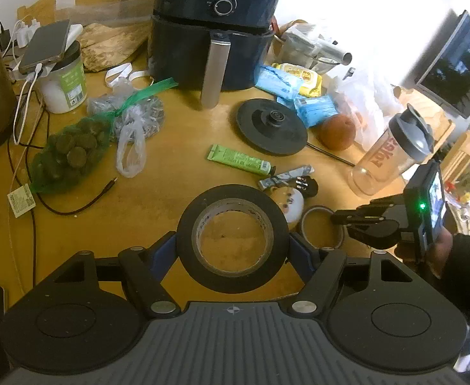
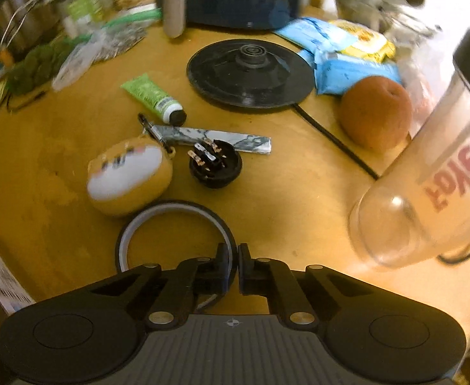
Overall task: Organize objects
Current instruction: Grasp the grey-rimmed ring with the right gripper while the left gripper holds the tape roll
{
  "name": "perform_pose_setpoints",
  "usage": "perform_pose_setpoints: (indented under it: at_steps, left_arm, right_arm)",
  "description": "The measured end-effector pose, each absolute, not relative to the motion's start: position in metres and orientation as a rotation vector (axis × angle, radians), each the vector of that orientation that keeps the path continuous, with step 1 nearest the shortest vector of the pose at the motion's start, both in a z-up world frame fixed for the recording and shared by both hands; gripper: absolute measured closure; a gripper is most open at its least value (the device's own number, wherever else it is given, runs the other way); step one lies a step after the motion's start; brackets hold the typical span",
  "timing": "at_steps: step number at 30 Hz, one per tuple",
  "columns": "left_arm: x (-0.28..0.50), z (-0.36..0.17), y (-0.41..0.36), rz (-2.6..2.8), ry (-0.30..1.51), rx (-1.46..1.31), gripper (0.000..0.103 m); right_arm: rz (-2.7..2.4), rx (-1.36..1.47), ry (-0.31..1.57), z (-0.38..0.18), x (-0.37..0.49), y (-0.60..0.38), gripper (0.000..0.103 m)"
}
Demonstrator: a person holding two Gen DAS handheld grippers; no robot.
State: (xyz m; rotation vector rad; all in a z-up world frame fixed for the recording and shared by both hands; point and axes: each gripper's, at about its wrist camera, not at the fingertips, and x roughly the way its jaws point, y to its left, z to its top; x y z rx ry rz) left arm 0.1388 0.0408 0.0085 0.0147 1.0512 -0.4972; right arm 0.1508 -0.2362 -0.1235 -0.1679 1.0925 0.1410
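Observation:
My left gripper [image 1: 233,250] is shut on a big black tape roll [image 1: 233,194] and holds it above the wooden table [image 1: 158,173]. My right gripper [image 2: 233,261] is shut on the rim of a thin tape ring [image 2: 158,215], which also shows in the left wrist view [image 1: 321,210] beside the right gripper [image 1: 347,219]. A round yellow-and-white plush [image 2: 129,179], a black plug part [image 2: 215,163], a marbled strip [image 2: 219,138] and a green tube [image 2: 151,98] lie just ahead.
A black air fryer [image 1: 215,29] stands at the back. A kettle base [image 1: 272,126], an orange [image 2: 376,115], blue packets [image 2: 347,61], a tipped clear shaker bottle [image 2: 433,192], a green net bag [image 1: 71,154], a jar [image 1: 65,86] with a phone on it and cables crowd the table.

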Motion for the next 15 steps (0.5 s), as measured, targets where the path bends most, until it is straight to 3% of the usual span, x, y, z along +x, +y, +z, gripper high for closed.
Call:
perform_pose_setpoints:
  at_steps: [8, 9, 10, 12, 15]
  left_arm:
    - [0.138, 0.004, 0.050, -0.515, 1.058, 0.006, 0.031]
    - [0.138, 0.003, 0.050, -0.517, 1.058, 0.004, 0.031]
    - [0.138, 0.003, 0.051, -0.519, 1.057, 0.001, 0.031]
    - [0.138, 0.002, 0.052, -0.525, 1.057, -0.006, 0.031]
    - [0.139, 0.001, 0.053, -0.534, 1.055, -0.011, 0.031]
  right_arm:
    - [0.083, -0.151, 1.100, -0.110, 0.150, -0.254, 0.090]
    - [0.079, -0.116, 1.104, -0.107, 0.149, -0.254, 0.079]
    - [0.076, -0.067, 1.111, -0.104, 0.149, -0.255, 0.056]
    - [0.049, 0.011, 1.112, -0.100, 0.150, -0.255, 0.018]
    - [-0.003, 0.119, 1.118, -0.096, 0.154, -0.251, 0.003]
